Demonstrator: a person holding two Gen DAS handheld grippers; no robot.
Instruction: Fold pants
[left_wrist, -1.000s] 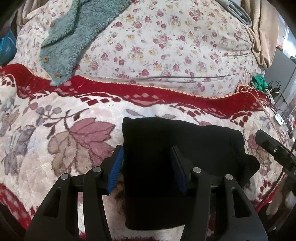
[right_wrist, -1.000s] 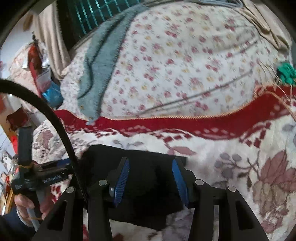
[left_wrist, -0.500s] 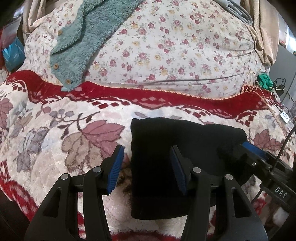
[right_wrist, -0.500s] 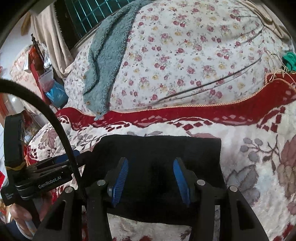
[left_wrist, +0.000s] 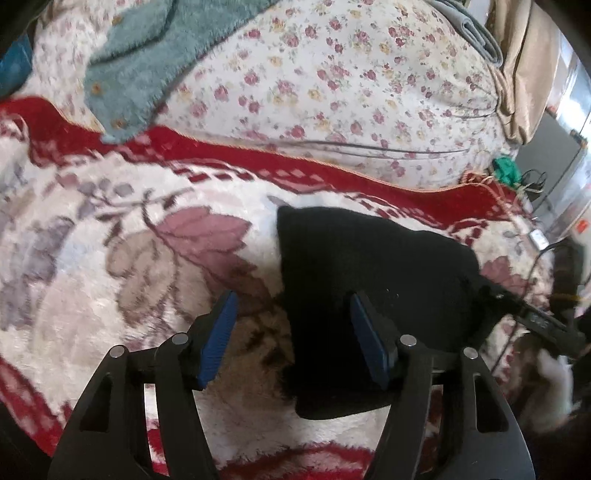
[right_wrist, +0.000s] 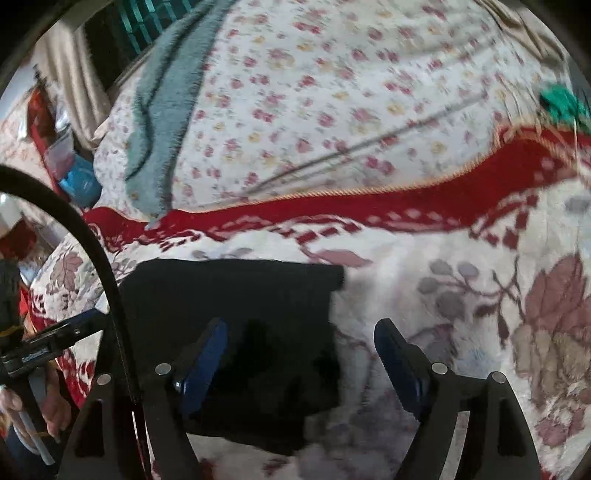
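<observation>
change: both sets of jaws have just been opening | left gripper (left_wrist: 290, 334) apart, straddling left edge of black pants (left_wrist: 369, 295) | right gripper (right_wrist: 299, 354) apart over right edge | pants folded compact on blanket (left_wrist: 110, 314), released | fold judged near complete

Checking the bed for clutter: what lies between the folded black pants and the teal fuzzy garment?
Only bare blanket lies between the pants and the teal garment: cream leaf pattern, then its red border. The left wrist view shows it best.
</observation>
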